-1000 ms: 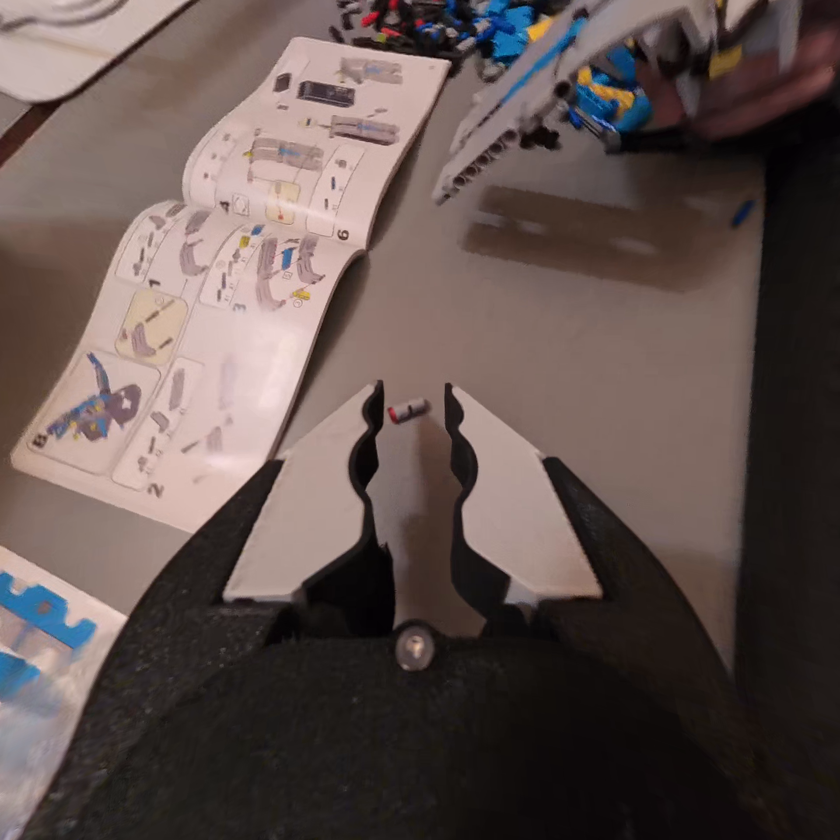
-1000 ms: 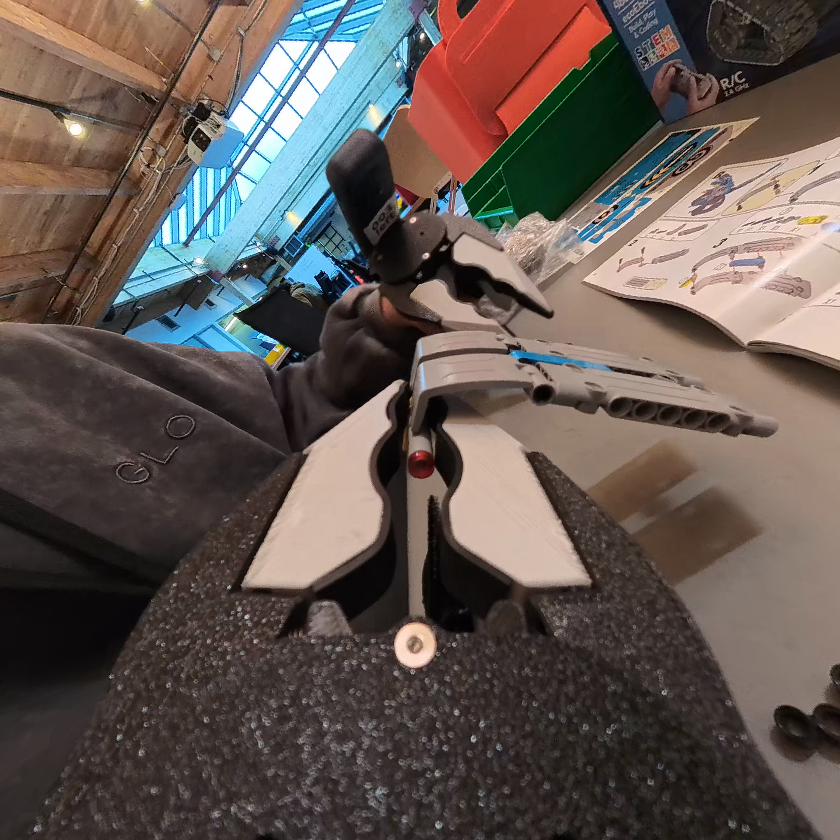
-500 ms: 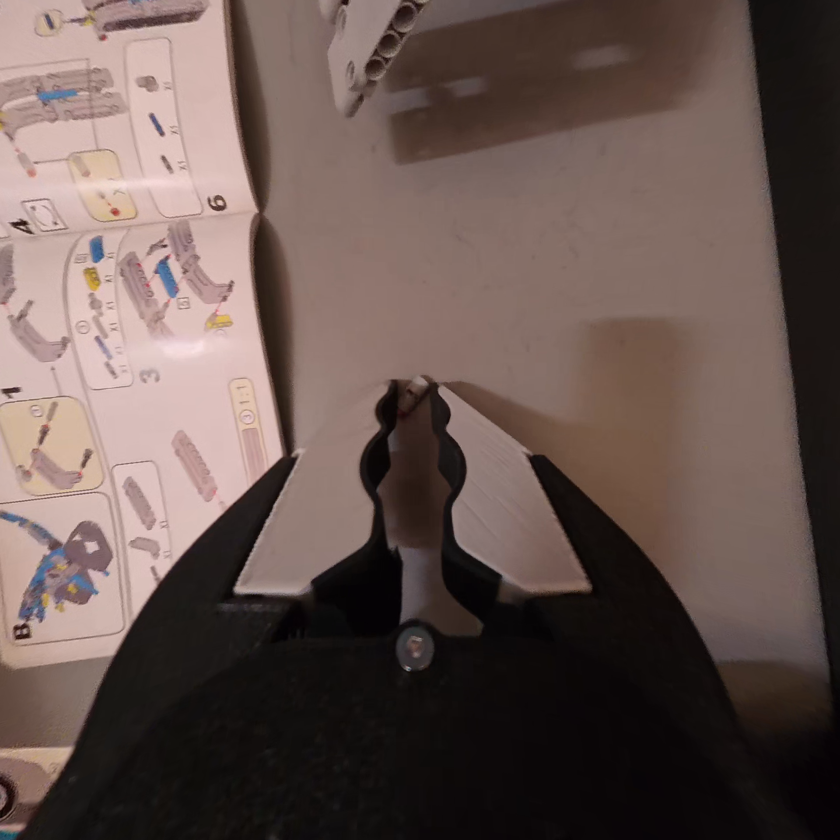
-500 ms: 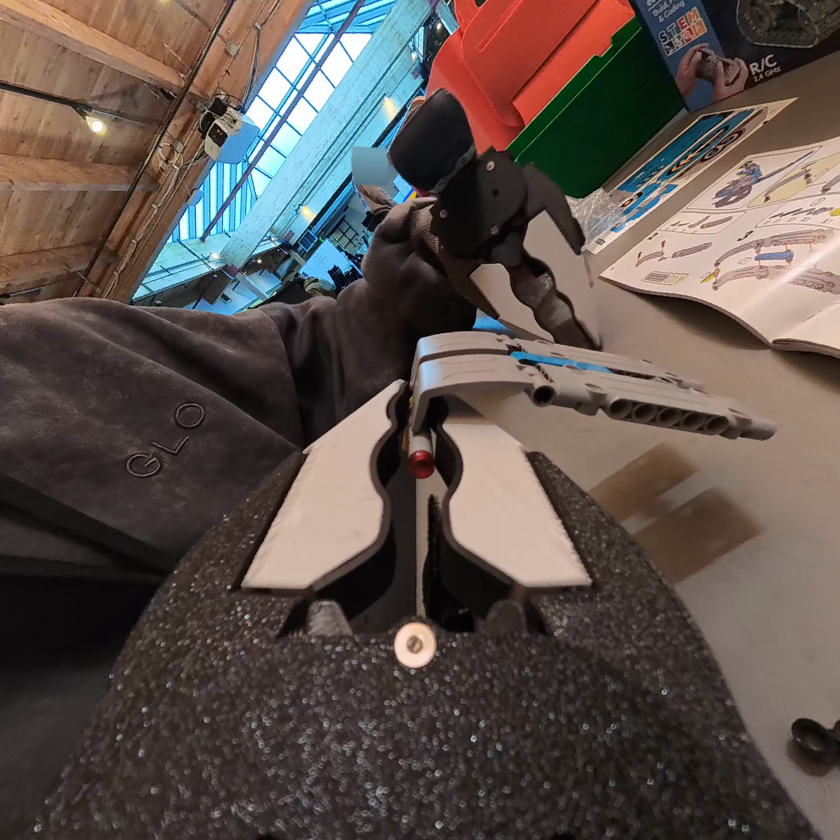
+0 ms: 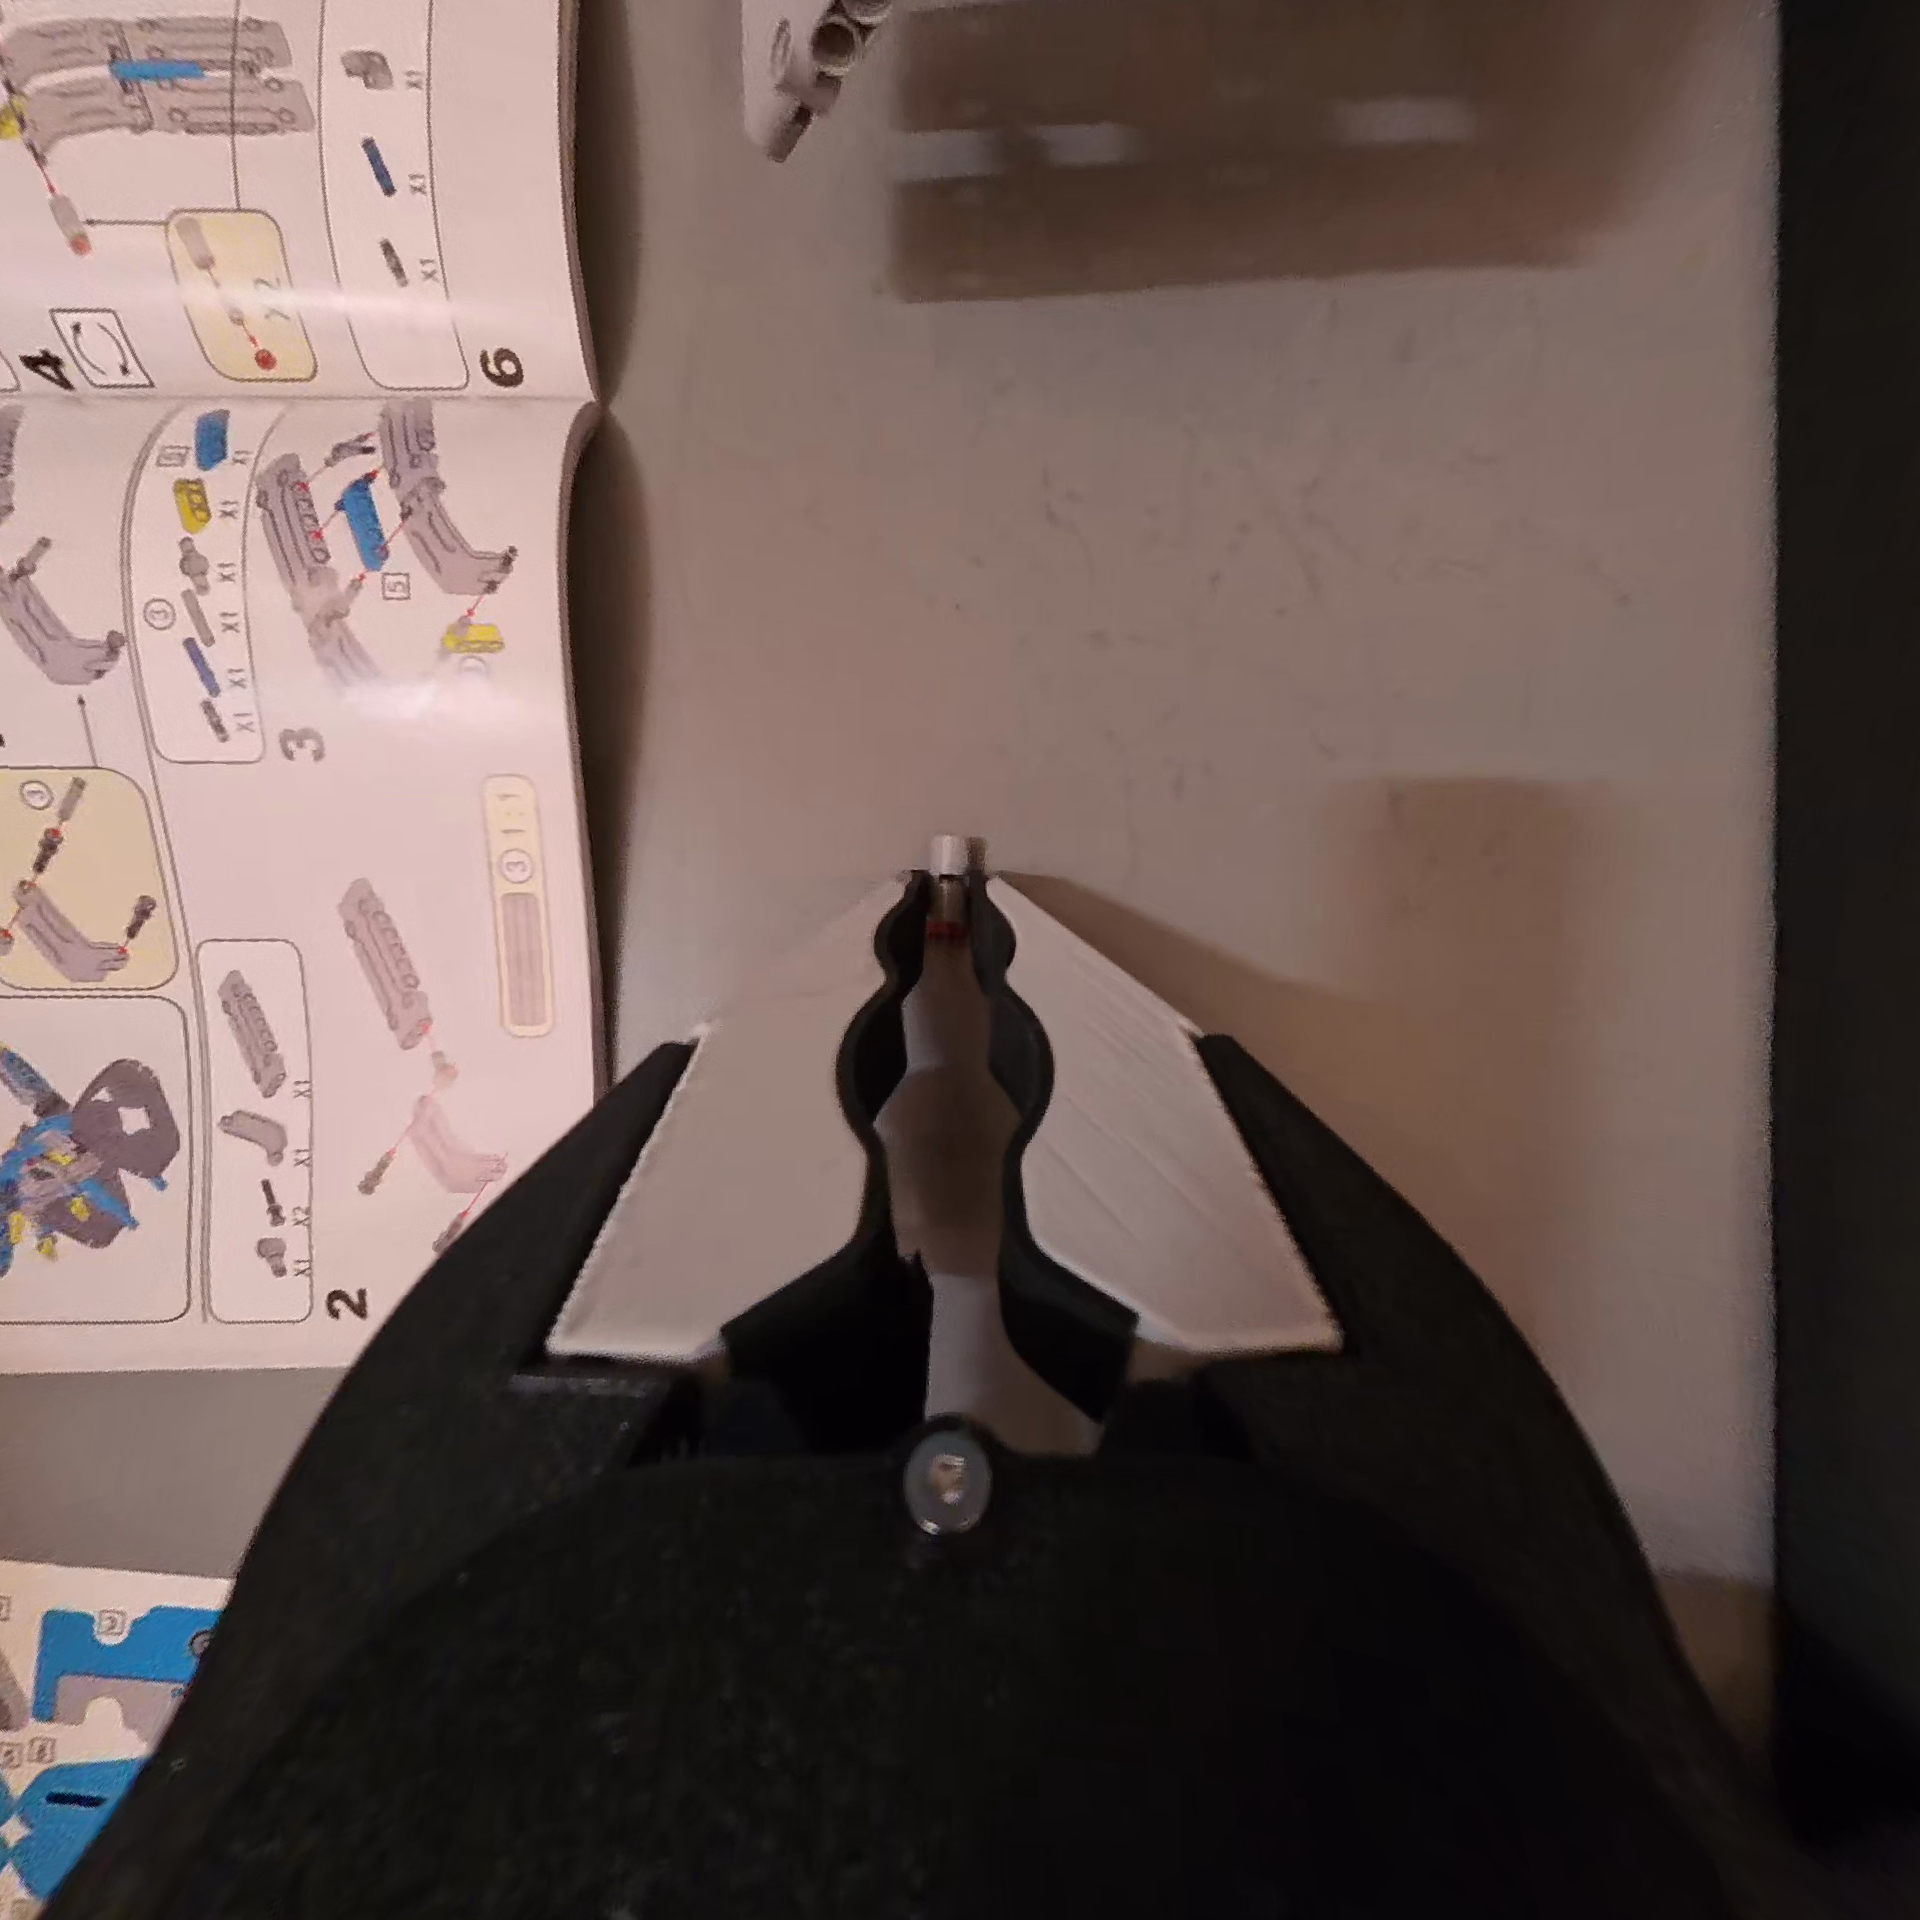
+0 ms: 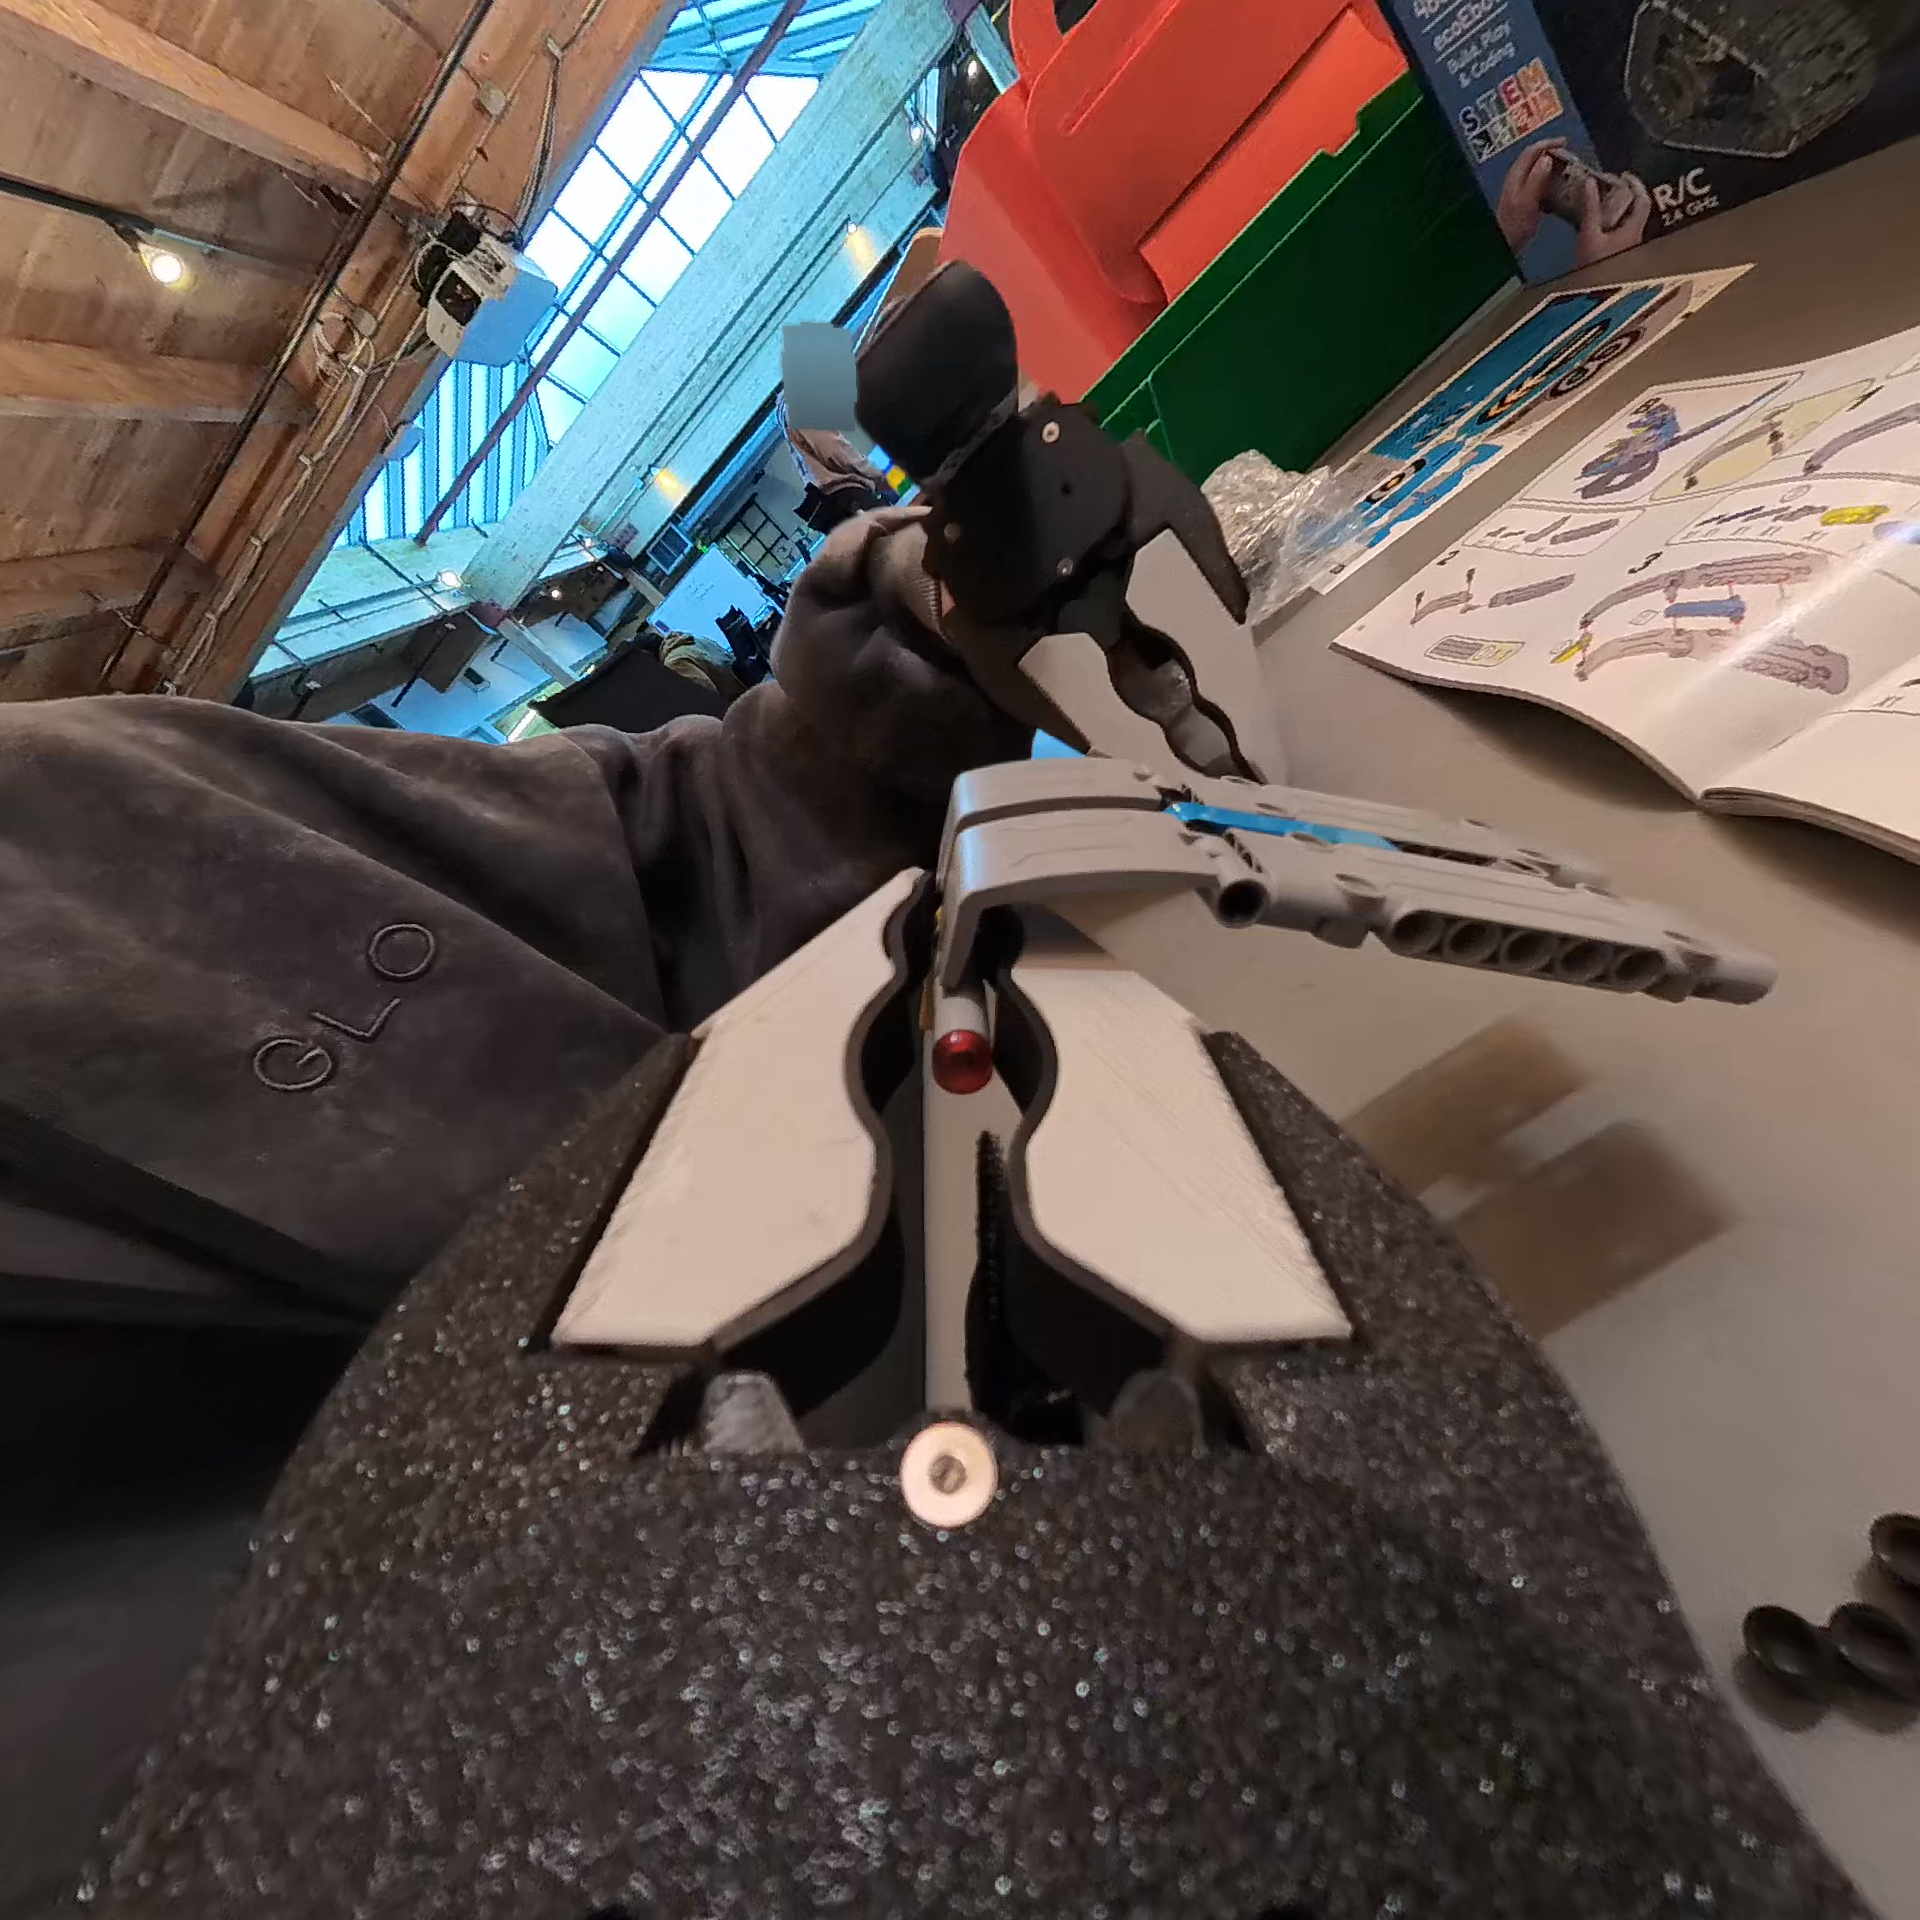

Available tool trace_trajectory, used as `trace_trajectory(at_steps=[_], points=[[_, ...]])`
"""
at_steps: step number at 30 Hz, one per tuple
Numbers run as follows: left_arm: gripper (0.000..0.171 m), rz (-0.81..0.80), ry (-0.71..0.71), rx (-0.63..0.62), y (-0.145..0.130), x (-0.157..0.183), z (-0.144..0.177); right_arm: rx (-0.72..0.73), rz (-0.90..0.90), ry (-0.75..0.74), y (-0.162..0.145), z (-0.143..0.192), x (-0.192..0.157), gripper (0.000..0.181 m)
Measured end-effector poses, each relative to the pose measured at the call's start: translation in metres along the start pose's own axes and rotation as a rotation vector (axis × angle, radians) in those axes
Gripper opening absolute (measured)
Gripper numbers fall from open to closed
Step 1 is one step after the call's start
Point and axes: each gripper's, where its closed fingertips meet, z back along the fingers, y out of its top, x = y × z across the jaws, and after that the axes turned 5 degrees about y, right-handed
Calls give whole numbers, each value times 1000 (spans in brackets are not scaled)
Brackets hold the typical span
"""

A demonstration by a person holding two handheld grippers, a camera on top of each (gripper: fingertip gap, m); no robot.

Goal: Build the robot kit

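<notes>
My left gripper (image 5: 948, 883) points down at the grey table (image 5: 1247, 540) and is shut on a small grey pin with a red band (image 5: 954, 868), whose tip pokes out past the fingertips. It also shows in the right wrist view (image 6: 1236, 764), held by a gloved hand, its tips just behind the assembly. My right gripper (image 6: 961, 914) is shut on a grey beam assembly with a blue piece (image 6: 1351, 883), held above the table. A grey pin with a red end (image 6: 961, 1055) hangs from the assembly between my fingers. The assembly's end shows in the left wrist view (image 5: 821, 62).
An open instruction booklet (image 5: 312, 623) lies left of the left gripper and also shows in the right wrist view (image 6: 1662, 623). Small black parts (image 6: 1839, 1642) lie at lower right. Red and green bins (image 6: 1247, 260), a toy box (image 6: 1610, 104) and a plastic bag (image 6: 1268, 509) stand at the back. The grippers' ends are close to 15 centimetres from one another.
My left gripper came down over the small pin lying on the table, closed on it, and now holds it end-on. The right gripper has kept holding the assembly nearly still.
</notes>
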Motion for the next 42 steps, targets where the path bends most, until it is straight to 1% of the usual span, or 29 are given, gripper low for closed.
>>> trace_trajectory(at_steps=[3, 4, 5, 6, 7, 8, 9, 10, 12, 14, 15, 17, 18, 20, 25, 28, 34, 38, 40, 42], points=[[6, -16, 11, -19, 0, 0, 0, 2, 7, -4, 0, 1, 0, 5], [6, -21, 28, -26, 1, -1, -1, 5, 12, -7, 1, 1, 0, 5], [6, -29, 77, -10, 7, -5, -2, 7, 15, -11, 2, 1, 0, 5], [6, -34, 90, 52, 20, -1, 0, 4, 17, -21, 1, 2, 2, 5], [6, -24, 86, 148, 42, 10, 4, -2, 17, -36, 0, 2, 4, 5], [6, -9, 115, 247, 64, 18, 9, -9, 16, -50, -1, 2, 7, 6], [6, -2, 163, 321, 83, 26, 13, -20, 14, -59, -3, 2, 9, 6], [7, -9, 209, 363, 96, 36, 14, -38, 10, -73, -6, 2, 11, 6], [7, -19, 358, 384, 108, 43, 12, -76, 7, -97, -13, 1, 16, 6], [7, -61, 437, 376, 108, 49, 8, -96, 10, -111, -16, 0, 18, 6], [7, -59, 456, 391, 109, 51, 7, -114, 11, -121, -19, 0, 20, 6], [7, -42, 448, 405, 108, 56, 8, -136, 20, -155, -23, 0, 25, 6], [7, -42, 469, 422, 109, 55, 11, -150, 18, -156, -26, -1, 25, 6], [7, -31, 466, 441, 110, 54, 12, -166, 20, -160, -29, -2, 26, 6], [6, -42, 414, 416, 107, 61, 2, -155, 83, -154, -24, -4, 20, 5], [6, -26, 391, 431, 108, 61, 3, -198, 96, -175, -31, -5, 24, 6], [6, -21, 370, 416, 105, 62, -1, -243, 110, -192, -38, -7, 26, 6], [6, -4, 343, 428, 105, 63, -1, -243, 111, -192, -38, -7, 27, 5], [6, 22, 308, 441, 105, 64, -1, -245, 103, -183, -39, -7, 26, 6], [6, 74, 233, 477, 106, 68, 1, -244, 85, -146, -39, -7, 21, 5]])
